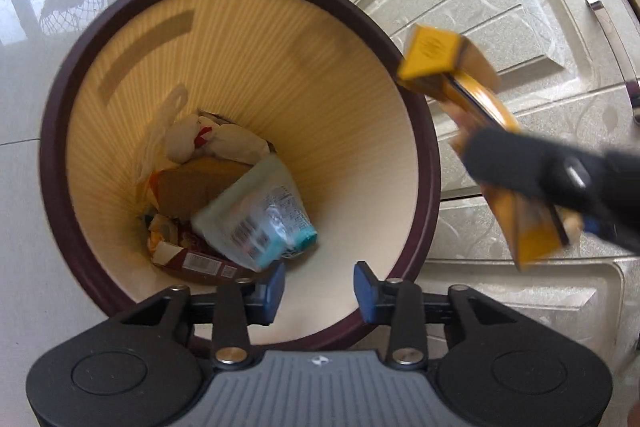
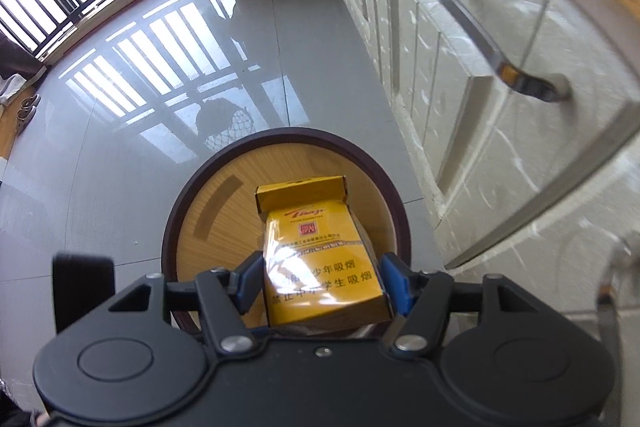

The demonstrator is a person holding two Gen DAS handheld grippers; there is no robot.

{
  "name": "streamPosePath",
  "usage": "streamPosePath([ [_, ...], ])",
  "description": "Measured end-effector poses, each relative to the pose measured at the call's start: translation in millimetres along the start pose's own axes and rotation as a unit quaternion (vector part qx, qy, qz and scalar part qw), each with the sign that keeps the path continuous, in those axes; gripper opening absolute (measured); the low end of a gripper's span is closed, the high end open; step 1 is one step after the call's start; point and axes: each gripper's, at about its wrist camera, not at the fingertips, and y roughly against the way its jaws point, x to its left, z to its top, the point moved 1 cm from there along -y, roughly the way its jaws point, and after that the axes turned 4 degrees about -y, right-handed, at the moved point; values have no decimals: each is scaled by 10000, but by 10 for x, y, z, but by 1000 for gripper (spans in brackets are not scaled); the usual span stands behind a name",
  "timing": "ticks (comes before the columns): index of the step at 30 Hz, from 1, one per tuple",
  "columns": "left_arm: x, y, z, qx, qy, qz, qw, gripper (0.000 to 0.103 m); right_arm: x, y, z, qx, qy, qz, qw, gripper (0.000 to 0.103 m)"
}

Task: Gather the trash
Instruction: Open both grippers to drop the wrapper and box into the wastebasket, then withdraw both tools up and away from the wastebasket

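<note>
The right gripper (image 2: 322,283) pinched a yellow cigarette pack (image 2: 320,259) across its sides, flip lid open and pointing away from the gripper, over the bin's near rim. Seen from the left wrist, that pack (image 1: 472,115) hung just outside and beside the rim rather than over the mouth, so a release from there would likely have bounced it off the edge onto the tiled floor (image 2: 120,167); the glossy wrapper could also have slipped in the pads while the hand travelled.

The left gripper (image 1: 320,287) hung over the mouth with its blue pads spread and nothing between them.

Below it, the waste bin (image 1: 60,147), dark-rimmed with a pale ribbed wall, held a clear plastic bottle with a teal cap (image 1: 260,223), a brown cardboard piece (image 1: 192,183), crumpled white tissue (image 1: 224,143) and a reddish barcoded carton (image 1: 200,263), all at the bottom
</note>
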Motion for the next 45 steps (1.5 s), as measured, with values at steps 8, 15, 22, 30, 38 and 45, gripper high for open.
streamPosePath([
  [8, -8, 152, -13, 30, -200, 312, 9993, 60, 88, -186, 272, -143, 114, 180, 9997, 95],
  [15, -12, 338, -1, -145, -206, 420, 9988, 92, 74, -100, 237, -250, 282, 96, 9992, 103],
  [22, -103, 548, -26, -207, -356, 636, 9971, 103, 111, 17, 146, -126, 453, -7, 9989, 103],
  [30, -200, 944, -110, -404, -473, 661, 9959, 103, 159, 408, 91, -207, 508, -96, 9984, 103],
  [38, -397, 1556, -237, -772, -633, 755, 9921, 103, 294, 1027, 47, -518, 672, -92, 9963, 103],
  [45, -603, 2160, -450, -1201, -917, 970, 9837, 103, 354, 1663, -66, -852, 745, -89, 9935, 103],
])
